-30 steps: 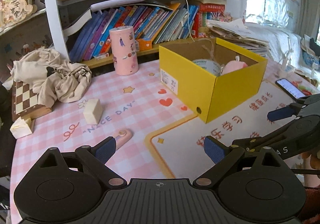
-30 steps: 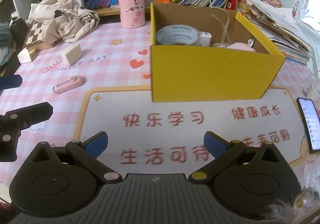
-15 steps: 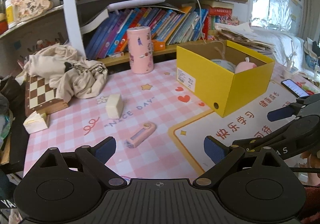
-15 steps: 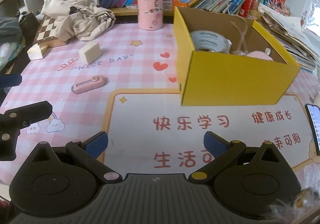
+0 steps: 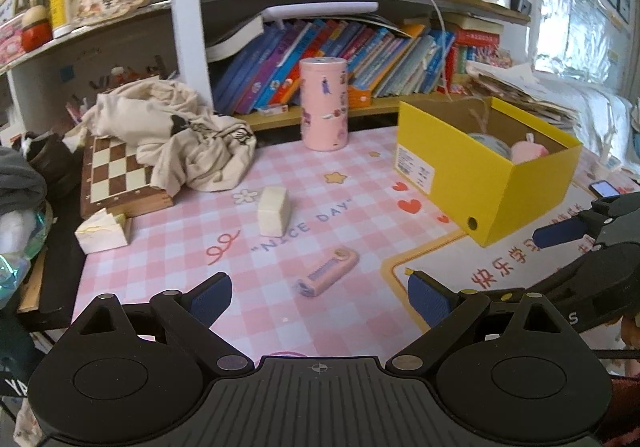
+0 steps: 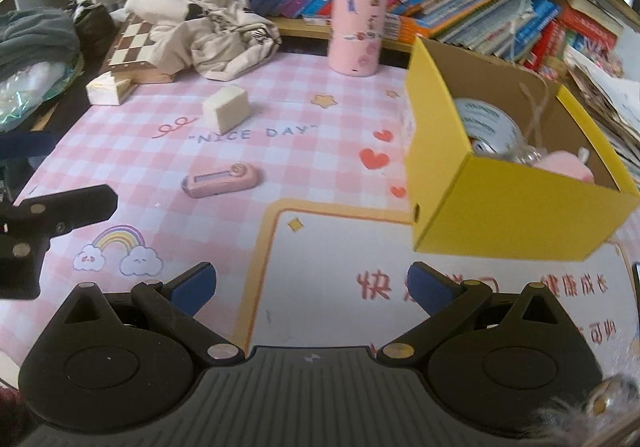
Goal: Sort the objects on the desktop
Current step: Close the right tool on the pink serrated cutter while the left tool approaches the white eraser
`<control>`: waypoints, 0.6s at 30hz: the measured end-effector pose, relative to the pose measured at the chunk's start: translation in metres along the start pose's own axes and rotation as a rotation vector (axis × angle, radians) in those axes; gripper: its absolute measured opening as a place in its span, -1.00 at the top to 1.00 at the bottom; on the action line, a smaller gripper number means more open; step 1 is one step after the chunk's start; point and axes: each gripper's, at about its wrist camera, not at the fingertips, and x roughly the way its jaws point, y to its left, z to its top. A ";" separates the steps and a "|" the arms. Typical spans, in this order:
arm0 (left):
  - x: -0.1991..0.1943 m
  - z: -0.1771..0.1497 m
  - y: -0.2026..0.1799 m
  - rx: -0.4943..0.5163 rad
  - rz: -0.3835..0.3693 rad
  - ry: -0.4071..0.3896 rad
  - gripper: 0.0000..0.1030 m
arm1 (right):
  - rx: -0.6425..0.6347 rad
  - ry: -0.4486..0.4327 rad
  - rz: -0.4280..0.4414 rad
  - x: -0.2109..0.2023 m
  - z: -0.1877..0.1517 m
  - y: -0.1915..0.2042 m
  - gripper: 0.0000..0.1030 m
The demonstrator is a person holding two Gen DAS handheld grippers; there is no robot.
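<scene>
Left gripper (image 5: pixel 318 293) low over the pink checked mat (image 5: pixel 168 255) on the bench, fingers wide apart, nothing between them. Right gripper (image 6: pixel 310 281) also spread wide and empty, above the white panel of the mat with red characters (image 6: pixel 360 247); seen too at the right edge of the left view (image 5: pixel 592 231).

On the mat, a small pink cutter (image 5: pixel 327 277) lying flat, just ahead of the left gripper, near the words "NICE DAY". Same cutter (image 6: pixel 222 180) left of centre in the right view. Farther back, a cream block (image 5: pixel 273 211), standing alone, well apart from the cutter.

To the right, an open yellow box (image 5: pixel 492 183) on the mat. Inside, a tape roll (image 6: pixel 486 125) and a soft pink thing (image 6: pixel 566 167), partly hidden by the box wall.

Behind, a pink can (image 5: pixel 323 103), upright, near the lower bookshelf. At the left, a chessboard (image 5: pixel 116 175) with crumpled beige cloth (image 5: pixel 188 139) on top. Beside the chessboard, a small cream paper box (image 5: pixel 102 233). At the far right edge, a phone (image 5: pixel 605 189), lying flat.
</scene>
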 end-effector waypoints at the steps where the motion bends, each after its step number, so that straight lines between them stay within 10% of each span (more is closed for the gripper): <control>1: 0.001 0.000 0.002 -0.005 0.003 -0.003 -0.87 | -0.011 -0.004 0.005 0.001 0.002 0.002 -1.00; 18: 0.024 0.023 0.038 -0.062 0.044 -0.042 -0.87 | -0.097 -0.073 0.055 0.027 0.049 0.022 -1.00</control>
